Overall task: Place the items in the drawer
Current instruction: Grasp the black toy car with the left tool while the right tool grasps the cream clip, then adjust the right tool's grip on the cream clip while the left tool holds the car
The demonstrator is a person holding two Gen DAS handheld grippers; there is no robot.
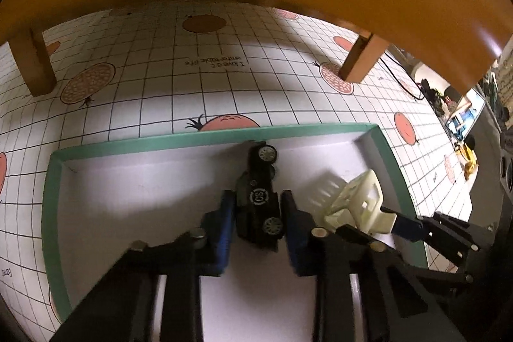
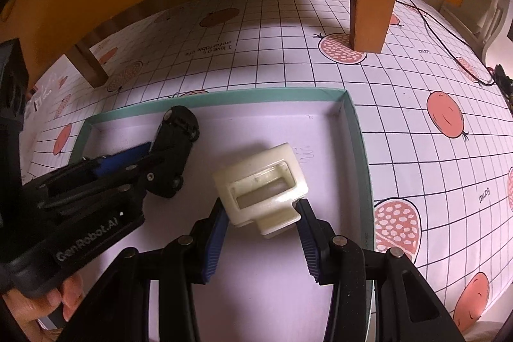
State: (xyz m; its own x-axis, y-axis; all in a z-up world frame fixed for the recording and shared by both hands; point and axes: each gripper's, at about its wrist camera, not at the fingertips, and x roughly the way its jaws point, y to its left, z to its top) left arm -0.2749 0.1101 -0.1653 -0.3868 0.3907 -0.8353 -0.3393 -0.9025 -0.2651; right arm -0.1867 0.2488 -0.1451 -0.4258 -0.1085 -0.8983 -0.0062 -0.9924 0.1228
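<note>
While both grippers reach into the drawer, each has its own item between its fingers:

Left gripper [image 1: 256, 207]: its blue pads flank the black toy car [image 1: 261, 197] at the car's near end; whether they press on it or have just let go cannot be told from either view.

Car's lie: it is on its side, wheels showing, long axis running straight ahead from the left gripper toward the drawer's far green wall [image 1: 205, 139], its far end close against that wall.

Right gripper [image 2: 263, 213]: fingers spread apart, their tips at either side of the narrow tab of the cream plastic piece [image 2: 261, 185]; a slim gap seems to show on each side, so it looks let go.

Cream piece's lie: flat on the drawer's white floor, directly ahead of the right gripper, to the right of the car and apart from it.

Nearer arm: left for the car, right for the cream piece.

Drawer [image 2: 360, 149]: a shallow green-edged tray on the gridded fruit-print cloth [image 2: 416, 69]; both items appear to be inside it.

Coming move, as a guess: each gripper backs straight out along its own axis.
</note>
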